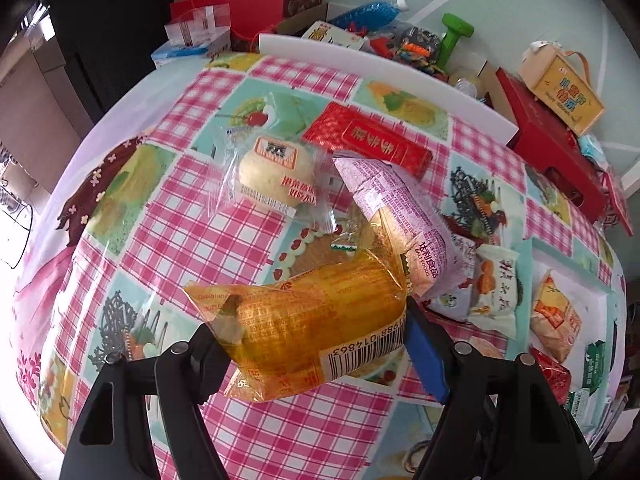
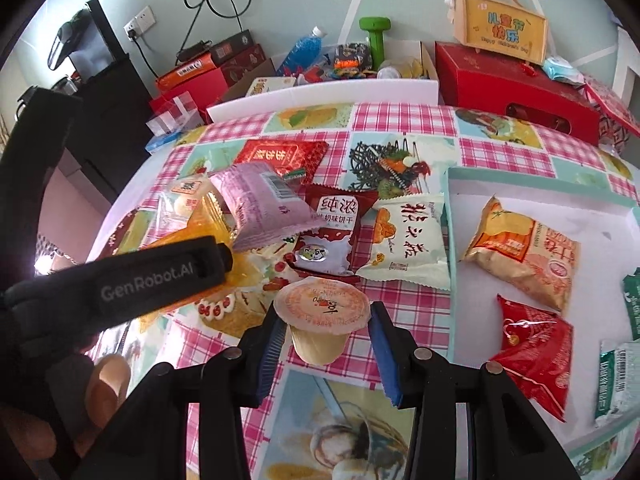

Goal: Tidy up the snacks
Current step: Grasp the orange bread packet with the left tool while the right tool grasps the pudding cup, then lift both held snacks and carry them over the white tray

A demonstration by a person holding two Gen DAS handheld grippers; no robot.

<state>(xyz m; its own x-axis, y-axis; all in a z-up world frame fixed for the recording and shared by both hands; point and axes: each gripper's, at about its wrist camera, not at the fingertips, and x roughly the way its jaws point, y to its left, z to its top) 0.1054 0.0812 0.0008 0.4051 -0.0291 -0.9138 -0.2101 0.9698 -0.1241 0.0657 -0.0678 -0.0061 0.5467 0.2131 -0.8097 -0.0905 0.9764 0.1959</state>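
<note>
Crosswise, yellow snack packet (image 1: 304, 320) spans left hand-held gripper (image 1: 308, 344); barcode rightward.

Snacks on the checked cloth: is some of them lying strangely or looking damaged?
One looks askew: the purple packet lies tilted, propped on the neighbouring snacks instead of flat on the cloth. The rest lie flat and intact. The orange-wrapped cake and jelly cup are simply held in the grippers.

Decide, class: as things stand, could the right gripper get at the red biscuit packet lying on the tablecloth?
Probably not yet. The right gripper is shut on a jelly cup, so its jaws are full. The red biscuit packet also lies partly under a purple snack packet.
</note>
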